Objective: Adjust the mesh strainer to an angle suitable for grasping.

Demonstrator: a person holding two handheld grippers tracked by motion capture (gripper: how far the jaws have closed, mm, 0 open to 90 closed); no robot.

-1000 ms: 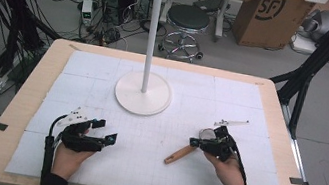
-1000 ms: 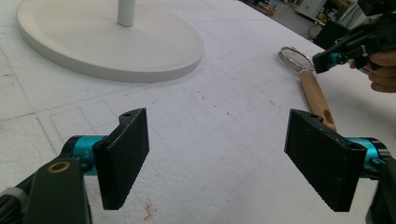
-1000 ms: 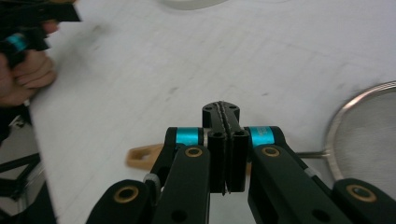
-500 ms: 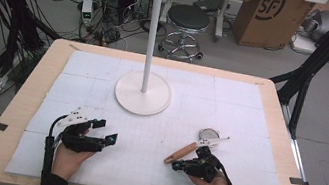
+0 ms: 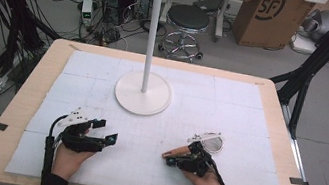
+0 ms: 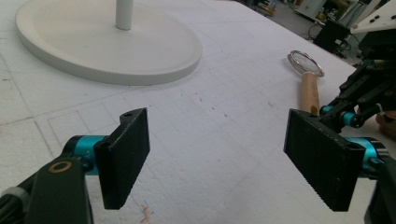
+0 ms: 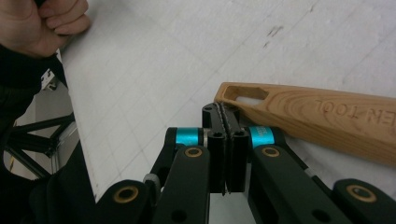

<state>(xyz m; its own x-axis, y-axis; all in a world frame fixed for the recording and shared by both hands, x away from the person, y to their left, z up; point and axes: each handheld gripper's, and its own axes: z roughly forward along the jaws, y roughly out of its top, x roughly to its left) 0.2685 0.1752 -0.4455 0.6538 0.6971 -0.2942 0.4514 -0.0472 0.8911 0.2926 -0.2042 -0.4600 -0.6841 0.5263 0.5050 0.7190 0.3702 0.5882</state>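
Note:
A small strainer with a round metal mesh head (image 5: 213, 142) and a wooden handle (image 5: 177, 151) lies flat on the white foam mat, right of centre. My right gripper (image 5: 169, 162) rests low on the mat at the handle's free end, shut. In the right gripper view its jaws (image 7: 225, 116) are pressed together with nothing between them, and the handle (image 7: 317, 116), with its hanging slot, lies just to their right. My left gripper (image 5: 106, 131) sits open on the left of the mat, its pads (image 6: 123, 156) wide apart, looking toward the strainer (image 6: 306, 65).
A white hanging stand with a round base (image 5: 143, 94) and a tall pole (image 5: 152, 29) rises at the mat's far middle. The wooden table rim (image 5: 31, 90) frames the mat. A stool, boxes and cables lie on the floor beyond.
My right gripper has drawn back from over the strainer's mesh head toward the near edge and left, ending shut at the handle's end. The left gripper and the strainer have stayed put.

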